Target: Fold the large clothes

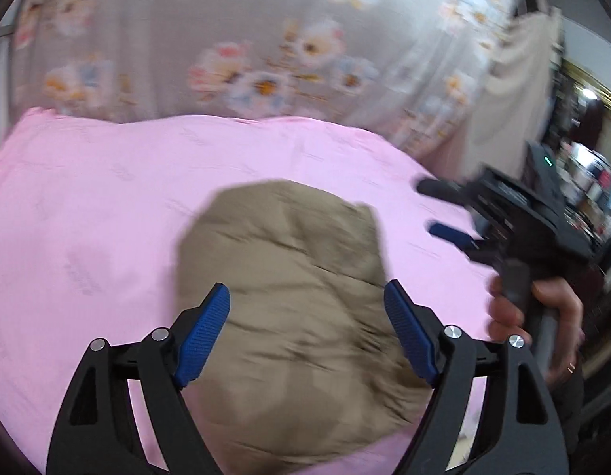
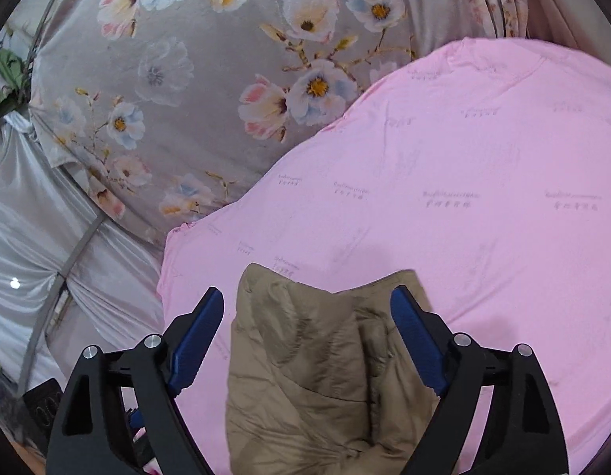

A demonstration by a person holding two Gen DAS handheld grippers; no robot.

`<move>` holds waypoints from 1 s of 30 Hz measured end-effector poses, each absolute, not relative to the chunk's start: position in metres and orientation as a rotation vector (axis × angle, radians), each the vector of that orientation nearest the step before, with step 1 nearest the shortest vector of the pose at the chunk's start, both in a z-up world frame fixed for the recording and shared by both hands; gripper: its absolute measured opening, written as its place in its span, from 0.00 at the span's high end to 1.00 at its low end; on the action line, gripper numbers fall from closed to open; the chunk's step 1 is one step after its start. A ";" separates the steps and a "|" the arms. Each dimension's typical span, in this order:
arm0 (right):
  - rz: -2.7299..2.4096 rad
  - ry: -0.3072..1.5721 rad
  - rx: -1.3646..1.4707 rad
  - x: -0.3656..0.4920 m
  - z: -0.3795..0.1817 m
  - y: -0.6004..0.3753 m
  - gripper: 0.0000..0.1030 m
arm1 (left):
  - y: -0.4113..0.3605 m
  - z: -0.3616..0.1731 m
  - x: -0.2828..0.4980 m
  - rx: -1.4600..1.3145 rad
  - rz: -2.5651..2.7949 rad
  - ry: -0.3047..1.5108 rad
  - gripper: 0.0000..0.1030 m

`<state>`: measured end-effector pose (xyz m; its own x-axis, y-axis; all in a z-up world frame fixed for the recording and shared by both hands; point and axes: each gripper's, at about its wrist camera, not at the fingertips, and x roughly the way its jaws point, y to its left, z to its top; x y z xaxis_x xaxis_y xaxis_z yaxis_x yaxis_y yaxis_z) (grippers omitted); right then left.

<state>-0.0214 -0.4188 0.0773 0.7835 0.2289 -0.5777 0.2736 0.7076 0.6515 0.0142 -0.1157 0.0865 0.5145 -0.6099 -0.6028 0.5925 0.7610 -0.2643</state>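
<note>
A tan padded jacket [image 1: 293, 308] lies bundled into a compact folded shape on a pink sheet [image 1: 107, 206]. My left gripper [image 1: 307, 297] hovers over it, open and empty, its blue pads on either side of the bundle. My right gripper [image 1: 444, 209] shows in the left wrist view to the right of the jacket, held by a hand, its jaws apart. In the right wrist view the right gripper [image 2: 307, 301] is open and empty above the jacket [image 2: 317, 372], which lies on the pink sheet [image 2: 463, 198]. The left wrist view is motion-blurred.
A grey floral bedspread [image 2: 186, 79] lies beyond the pink sheet, also in the left wrist view [image 1: 246, 39]. Silvery draped fabric [image 2: 36, 217] hangs at the left. A beige cloth [image 1: 515, 87] hangs at the right, with cluttered shelves [image 1: 590, 182] behind.
</note>
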 end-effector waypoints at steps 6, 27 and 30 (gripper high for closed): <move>0.040 0.965 0.631 0.034 0.049 -0.381 0.21 | -0.075 0.083 0.082 -0.106 -0.554 0.804 0.25; -0.258 0.835 0.475 -0.011 -0.010 -0.413 0.90 | -0.210 -0.002 0.128 0.020 -0.529 0.990 0.38; -0.268 0.838 0.476 -0.007 -0.024 -0.413 0.88 | -0.217 -0.011 0.127 0.053 -0.507 0.972 0.34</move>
